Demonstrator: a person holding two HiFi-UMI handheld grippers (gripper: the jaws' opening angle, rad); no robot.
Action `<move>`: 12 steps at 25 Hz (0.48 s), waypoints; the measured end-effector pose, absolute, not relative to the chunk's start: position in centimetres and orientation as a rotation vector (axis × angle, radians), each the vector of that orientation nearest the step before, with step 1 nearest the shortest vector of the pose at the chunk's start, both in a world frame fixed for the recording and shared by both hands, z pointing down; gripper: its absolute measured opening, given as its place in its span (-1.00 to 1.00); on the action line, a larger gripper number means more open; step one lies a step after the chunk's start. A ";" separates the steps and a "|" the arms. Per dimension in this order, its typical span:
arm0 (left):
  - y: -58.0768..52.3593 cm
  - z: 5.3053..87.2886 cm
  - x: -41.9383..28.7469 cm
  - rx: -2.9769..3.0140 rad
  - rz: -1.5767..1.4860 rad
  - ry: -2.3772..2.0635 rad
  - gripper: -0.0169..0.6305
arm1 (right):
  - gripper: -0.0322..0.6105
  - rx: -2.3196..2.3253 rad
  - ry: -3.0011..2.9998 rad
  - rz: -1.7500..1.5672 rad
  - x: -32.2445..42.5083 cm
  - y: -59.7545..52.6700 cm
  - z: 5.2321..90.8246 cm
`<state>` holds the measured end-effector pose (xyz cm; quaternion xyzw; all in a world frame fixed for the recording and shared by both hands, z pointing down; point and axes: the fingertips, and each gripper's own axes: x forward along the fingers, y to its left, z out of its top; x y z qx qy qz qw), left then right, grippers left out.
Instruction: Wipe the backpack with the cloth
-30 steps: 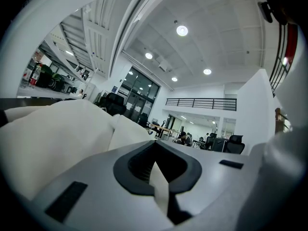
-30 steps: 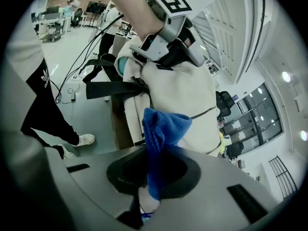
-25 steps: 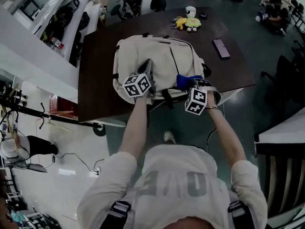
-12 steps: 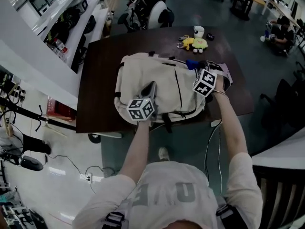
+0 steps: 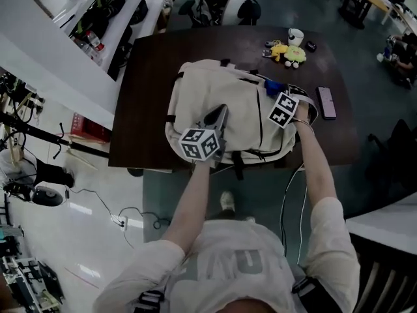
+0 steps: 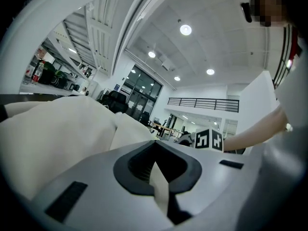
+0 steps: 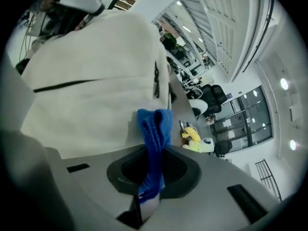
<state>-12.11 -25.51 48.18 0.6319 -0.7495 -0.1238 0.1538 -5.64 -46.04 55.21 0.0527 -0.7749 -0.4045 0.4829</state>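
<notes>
A cream backpack [image 5: 228,96] lies flat on the dark table [image 5: 146,96]. My left gripper [image 5: 219,113] rests on its near middle, shut, with a strip of the cream fabric pinched between its jaws [image 6: 155,170]. At the bag's far right corner my right gripper [image 5: 277,92] is shut on a blue cloth [image 5: 273,87]. In the right gripper view the cloth [image 7: 155,129] sticks up from the jaws and lies against the backpack's pale side [image 7: 91,100], beside a dark zip line.
A dark phone [image 5: 326,102] lies on the table right of the bag. A yellow plush toy [image 5: 287,51] and a white cup [image 5: 296,36] stand at the far right. The table's near edge runs just under the bag. Office chairs [image 5: 238,8] stand behind the table.
My right gripper has carried the blue cloth from the backpack's near right edge up along its right side to the far corner. The left gripper has stayed on the bag.
</notes>
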 end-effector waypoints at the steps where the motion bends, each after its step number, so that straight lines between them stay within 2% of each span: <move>1: -25.5 48.2 -12.1 1.812 -0.358 -2.145 -0.94 | -0.77 0.126 -1.878 -0.992 -5.5 -45.8 56.1; 12: -25.5 48.4 -12.1 1.812 -0.339 -2.155 -0.94 | -0.77 0.151 -1.890 -1.000 -3.1 -42.7 58.0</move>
